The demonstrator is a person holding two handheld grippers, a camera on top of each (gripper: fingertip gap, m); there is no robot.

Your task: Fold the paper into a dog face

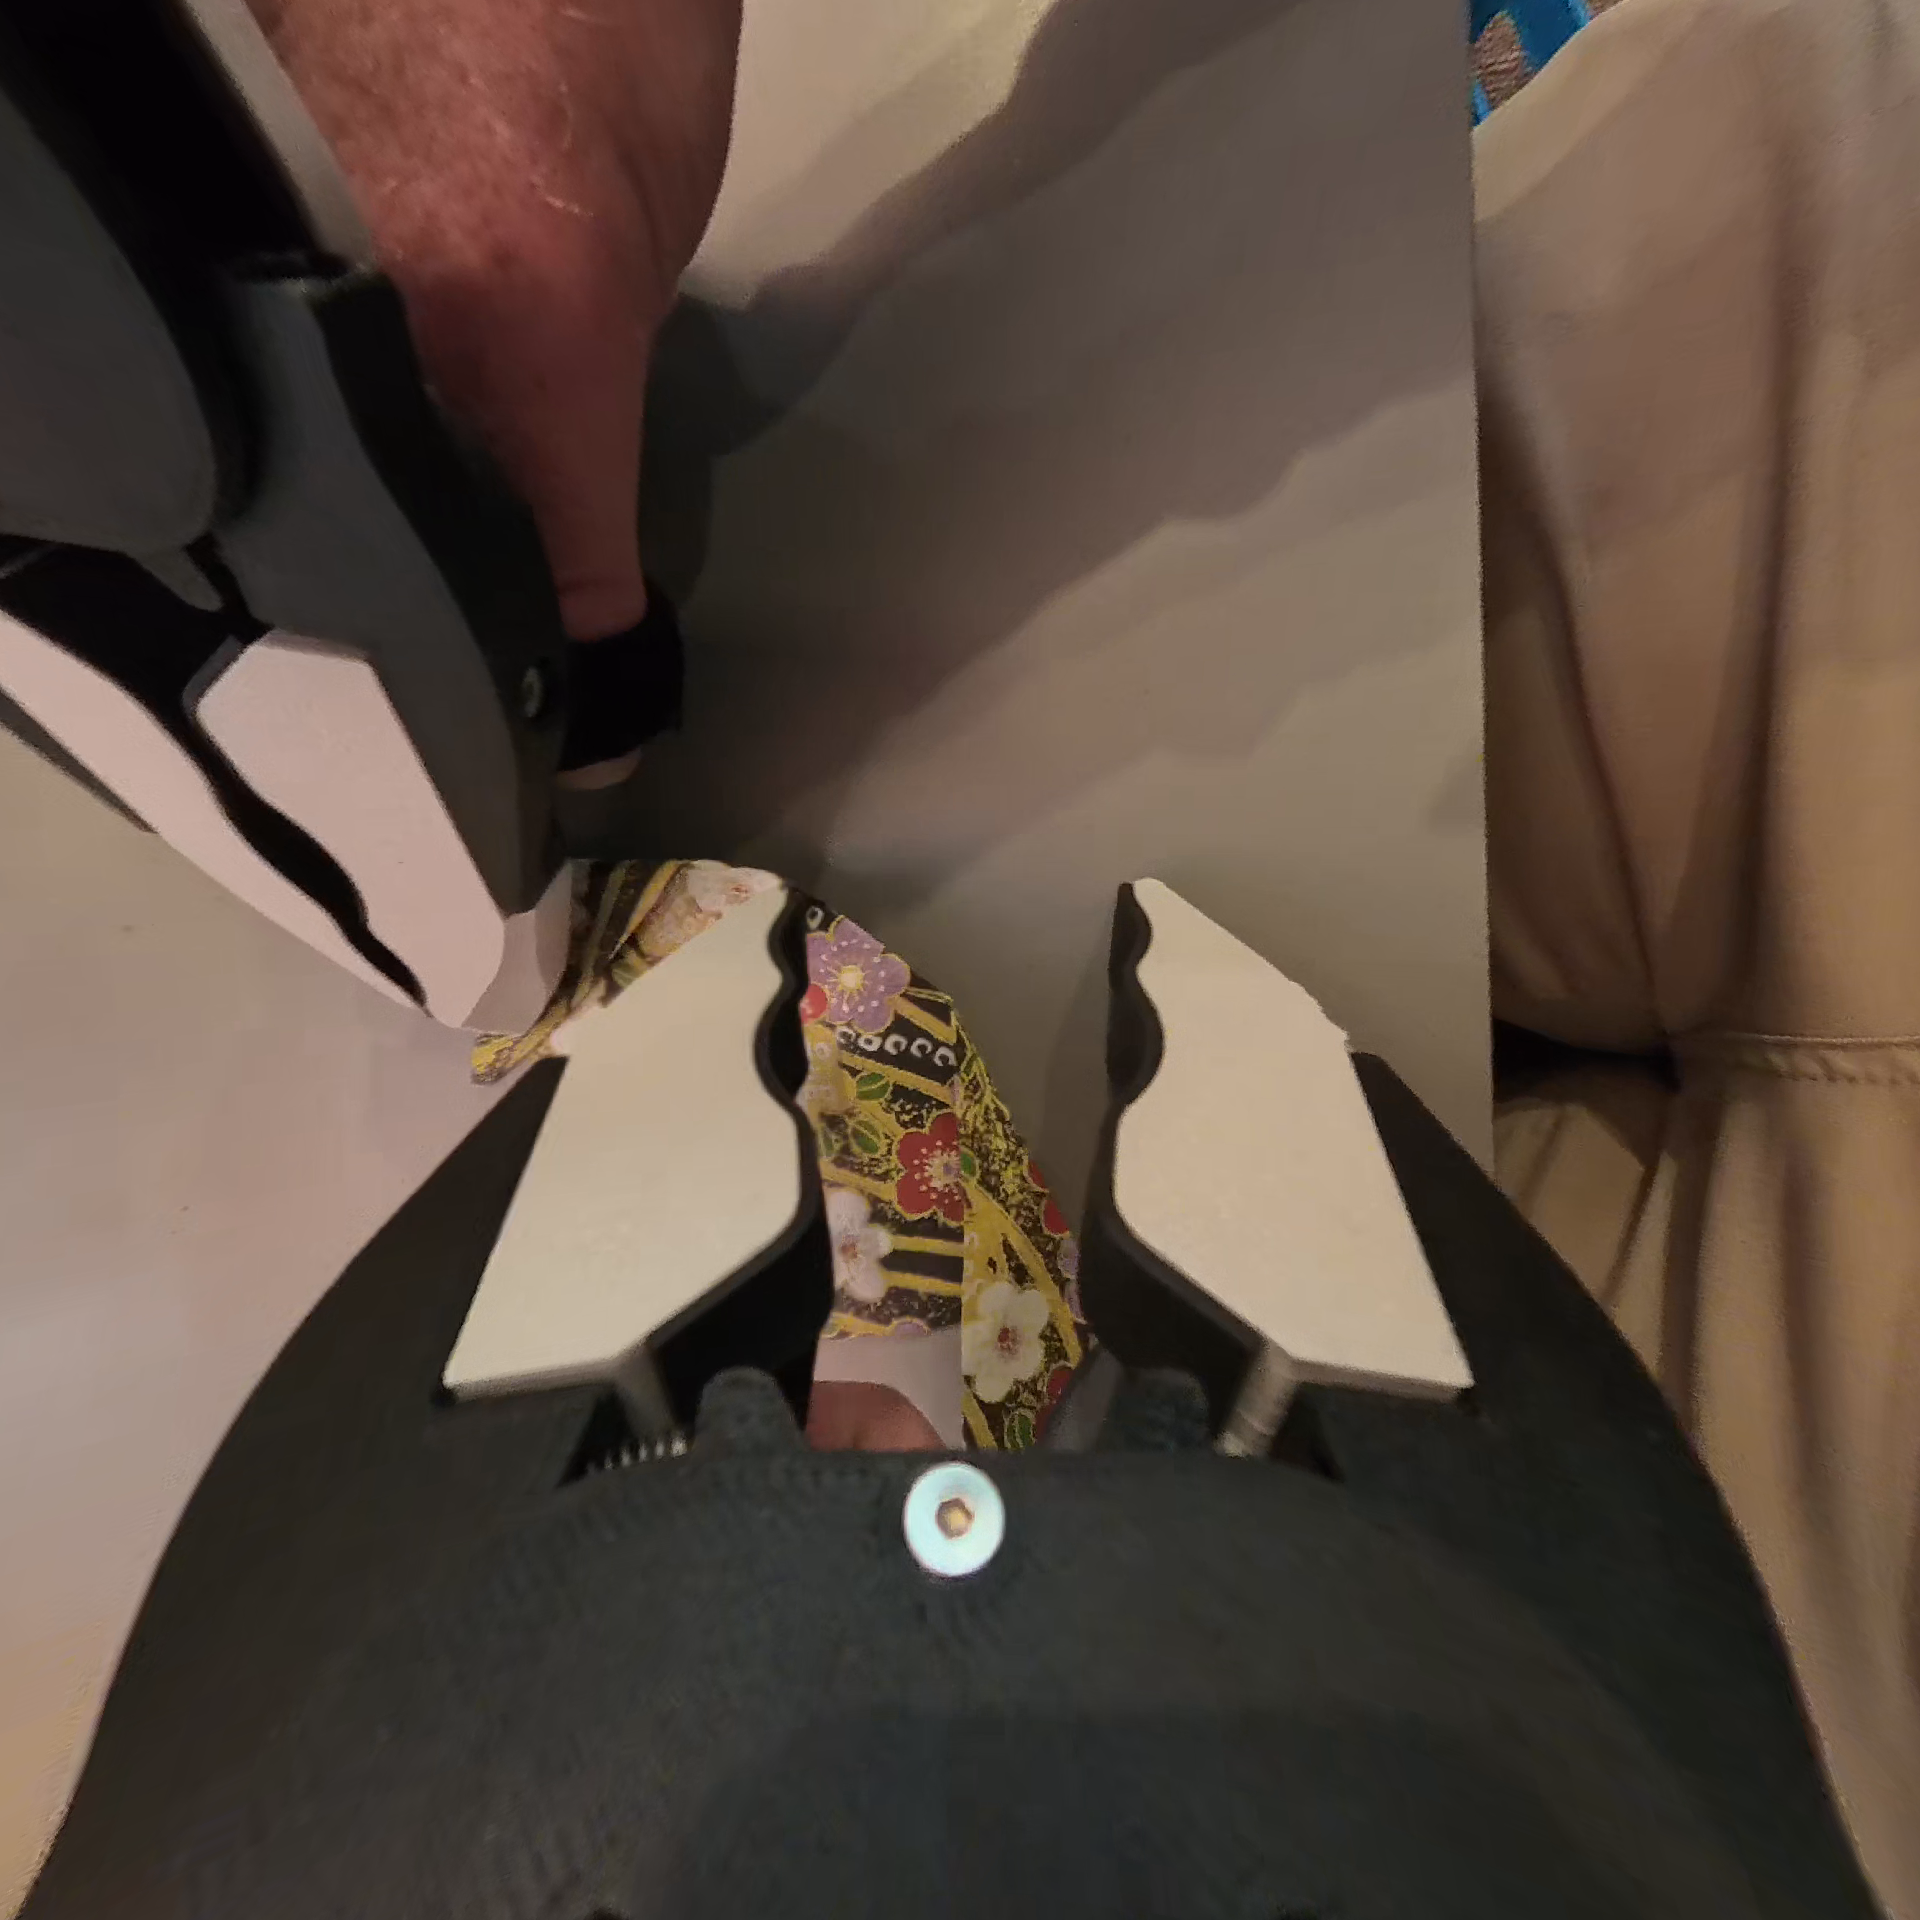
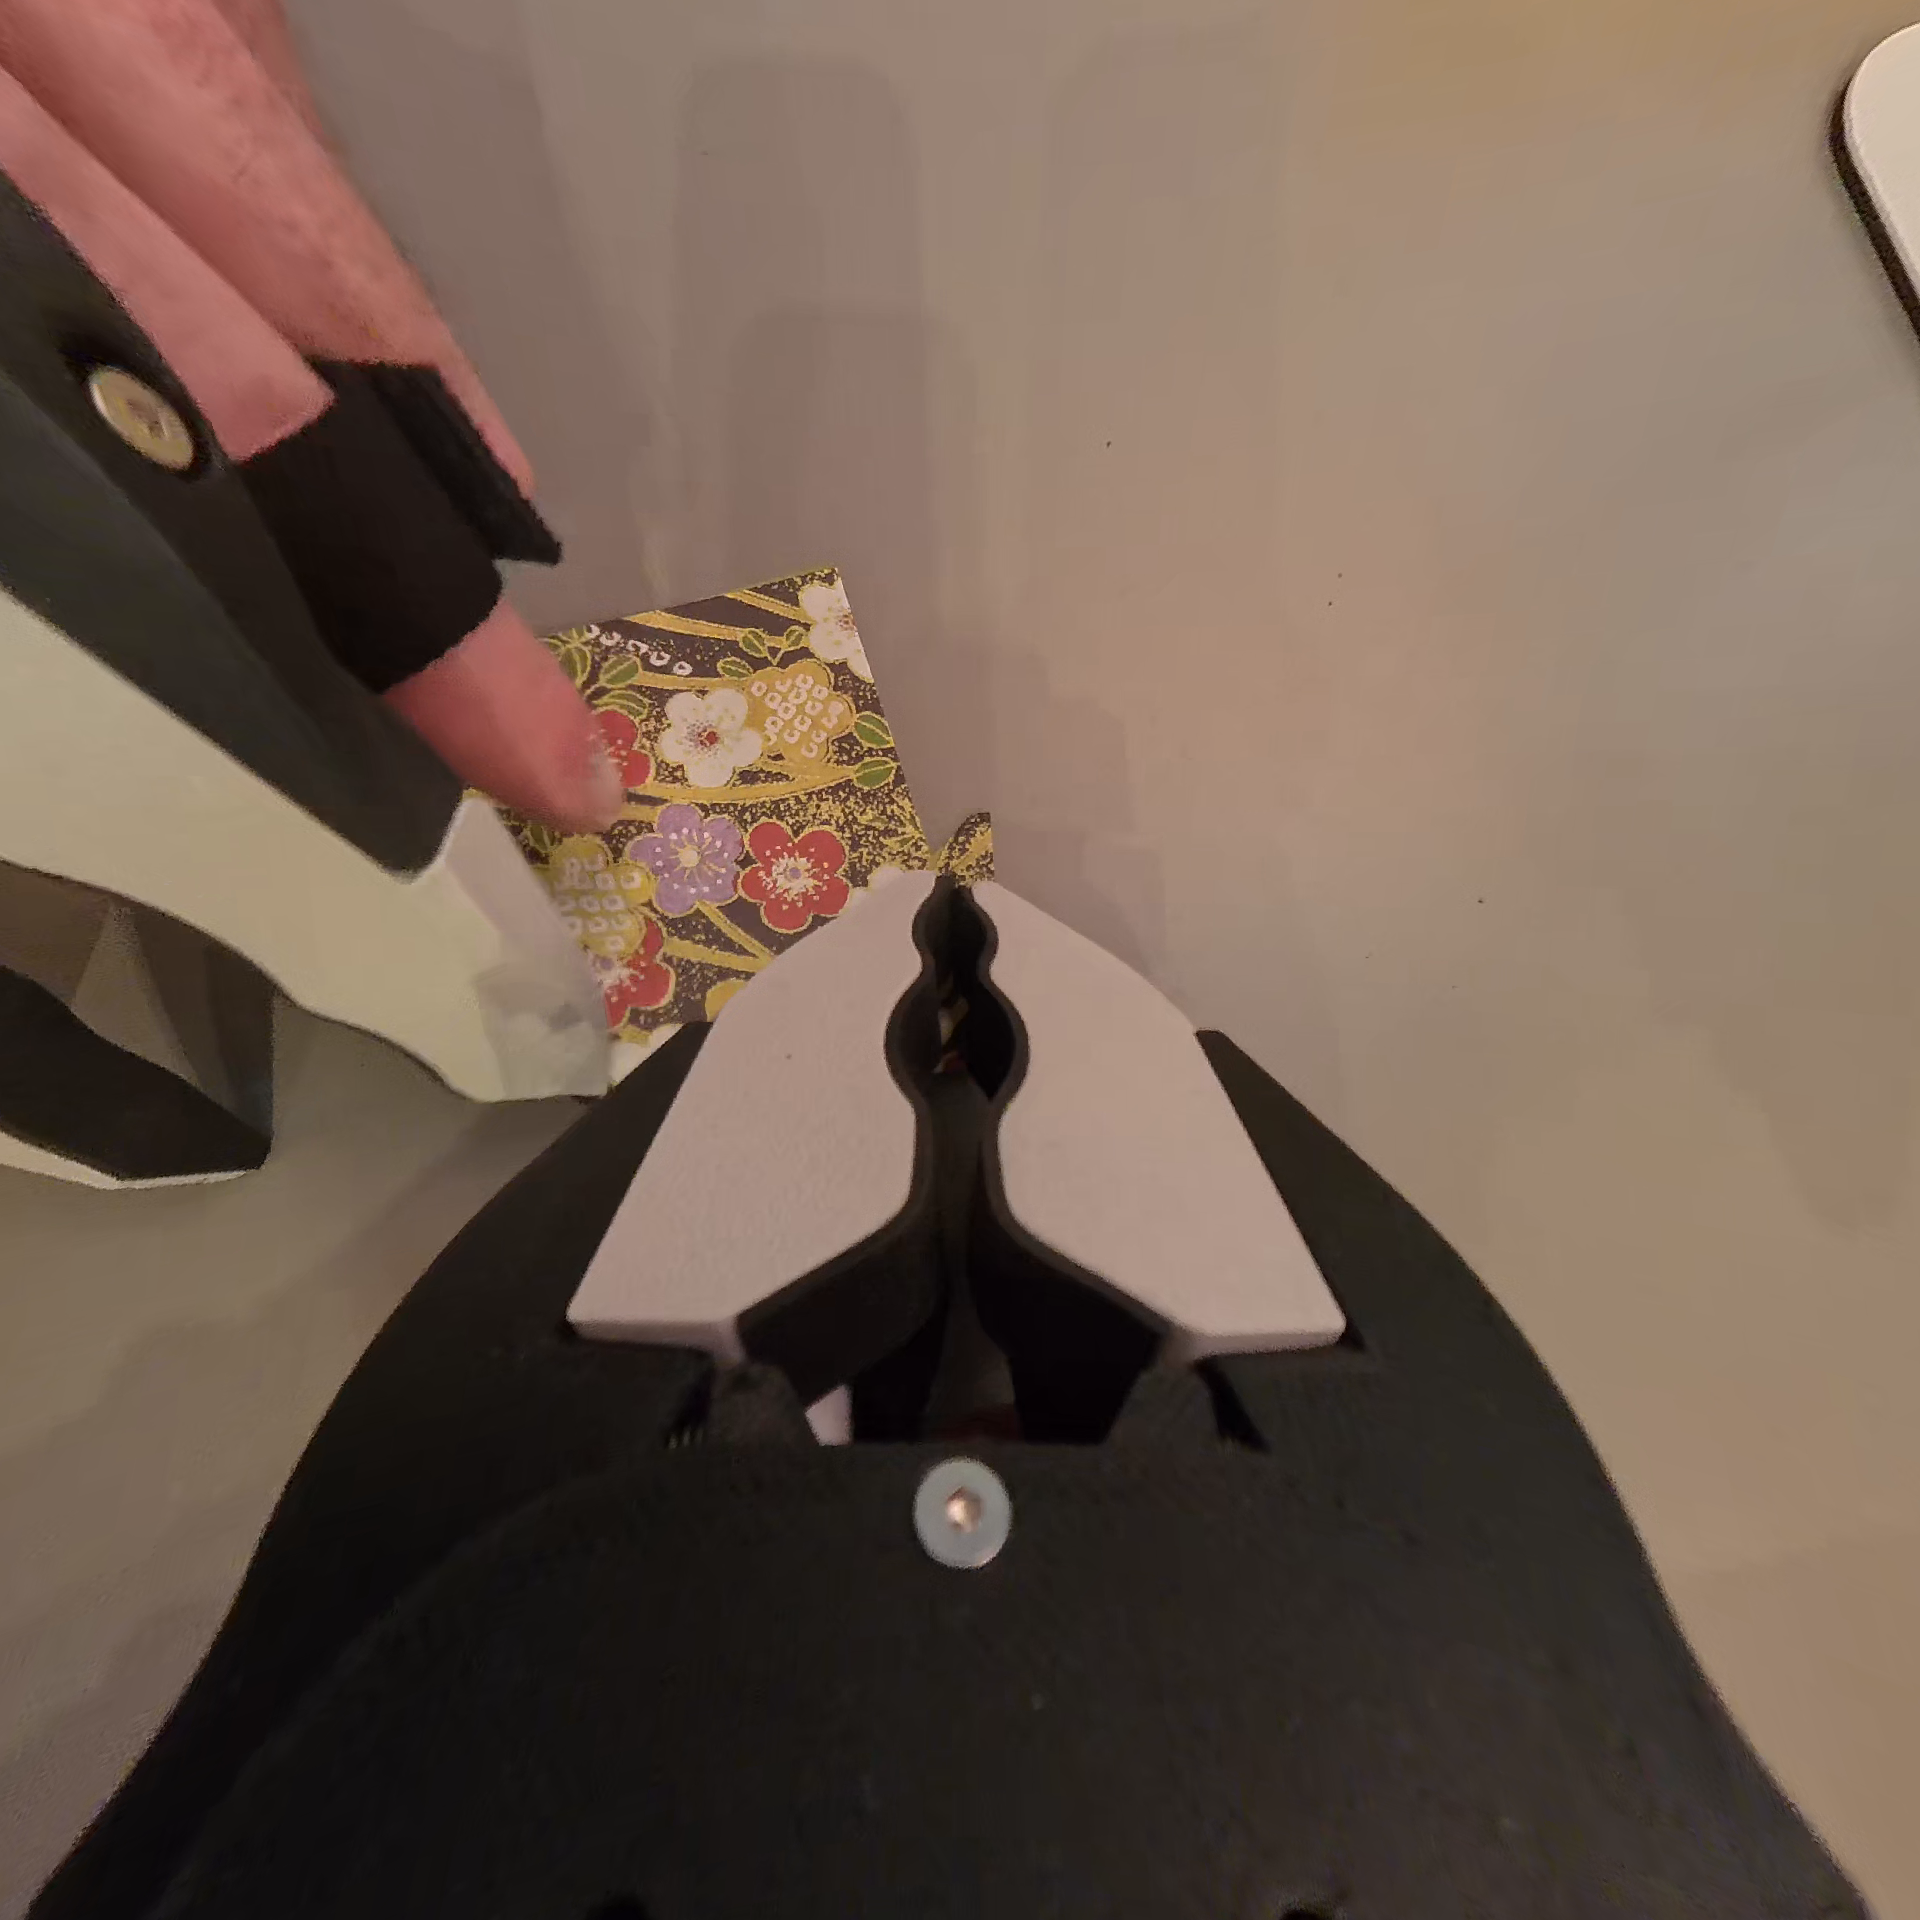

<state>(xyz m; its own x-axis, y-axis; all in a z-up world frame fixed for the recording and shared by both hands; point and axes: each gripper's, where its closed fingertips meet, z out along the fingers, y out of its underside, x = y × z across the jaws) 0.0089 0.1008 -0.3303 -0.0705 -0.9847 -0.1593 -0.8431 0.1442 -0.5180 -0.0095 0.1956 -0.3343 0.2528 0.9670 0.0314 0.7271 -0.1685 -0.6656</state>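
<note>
The paper (image 1: pixel 914 1143) is black and gold with red, white and purple flowers, and a white underside shows near its lower edge. My left gripper (image 1: pixel 951 904) is open, its jaws on either side of a raised fold of the paper. My right gripper (image 2: pixel 956 894) is shut on the paper's near corner, and a small tip of paper (image 2: pixel 971 842) pokes out past its fingertips. The rest of the paper (image 2: pixel 748 748) lies flat on the table. A person's fingertip (image 2: pixel 561 748) rests on it beside the left gripper's finger (image 2: pixel 530 935). The right gripper (image 1: pixel 457 987) also shows in the left wrist view.
The white table (image 2: pixel 1351 623) carries the paper. Its edge (image 1: pixel 1475 727) runs down the right of the left wrist view, with a person's beige clothing (image 1: pixel 1714 727) beyond it. A white object with a dark rim (image 2: pixel 1891 156) lies at the far right.
</note>
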